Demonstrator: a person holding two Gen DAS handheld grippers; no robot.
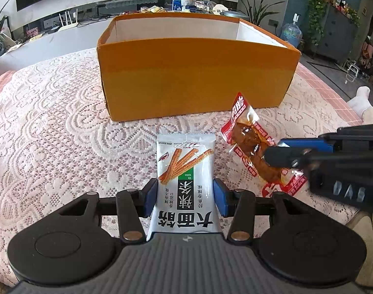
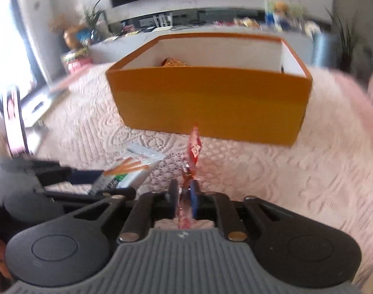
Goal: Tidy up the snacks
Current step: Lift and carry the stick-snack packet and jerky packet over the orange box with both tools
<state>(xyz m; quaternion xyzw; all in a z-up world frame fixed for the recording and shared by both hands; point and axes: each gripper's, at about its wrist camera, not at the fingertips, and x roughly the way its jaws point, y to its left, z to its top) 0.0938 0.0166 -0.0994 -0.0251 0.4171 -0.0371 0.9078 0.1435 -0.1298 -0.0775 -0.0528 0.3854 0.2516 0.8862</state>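
The white snack packet [image 1: 185, 183] sits pinched between the left gripper [image 1: 185, 197] pads above the lace cloth [image 1: 64, 127]. Just right, the right gripper [image 2: 184, 201] clamps the red packet [image 1: 253, 147]. The orange box [image 1: 193, 73] stands beyond.

The white spicy-strip snack packet [image 1: 185, 183] lies flat, printed face up, directly in front of the orange cardboard box [image 1: 193, 78], its long axis pointing toward the box. The red-and-clear snack packet [image 1: 253, 144] sits to its right, tilted off the surface, its upper end angled toward the box. One orange-brown item [image 2: 173, 62] rests inside the box, which stands open-topped.
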